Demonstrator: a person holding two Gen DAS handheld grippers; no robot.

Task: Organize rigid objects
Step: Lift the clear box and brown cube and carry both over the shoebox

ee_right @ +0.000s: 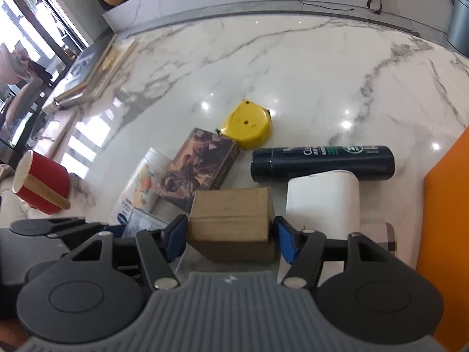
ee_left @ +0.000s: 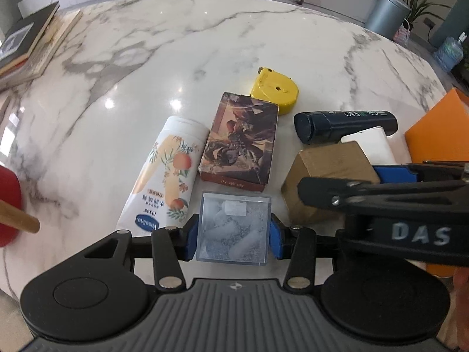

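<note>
My left gripper (ee_left: 233, 233) is shut on a clear plastic box (ee_left: 233, 228), low over the marble table (ee_left: 234, 44). Beyond it lie a white Vaseline tube (ee_left: 167, 176), a picture card box (ee_left: 240, 139), a yellow tape measure (ee_left: 275, 89) and a dark bottle (ee_left: 346, 124). My right gripper (ee_right: 231, 234) has its blue pads against both sides of a brown cardboard box (ee_right: 231, 215), which rests on the table; the same brown box (ee_left: 322, 170) shows in the left view. A white container (ee_right: 322, 199) lies right of it, below the dark bottle (ee_right: 322, 162).
An orange box (ee_right: 448, 220) stands at the right edge. A red cup (ee_right: 44, 184) with a wooden handle sits at the left. Books (ee_left: 26, 47) are stacked at the far left. A grey bin (ee_left: 387, 11) stands beyond the table.
</note>
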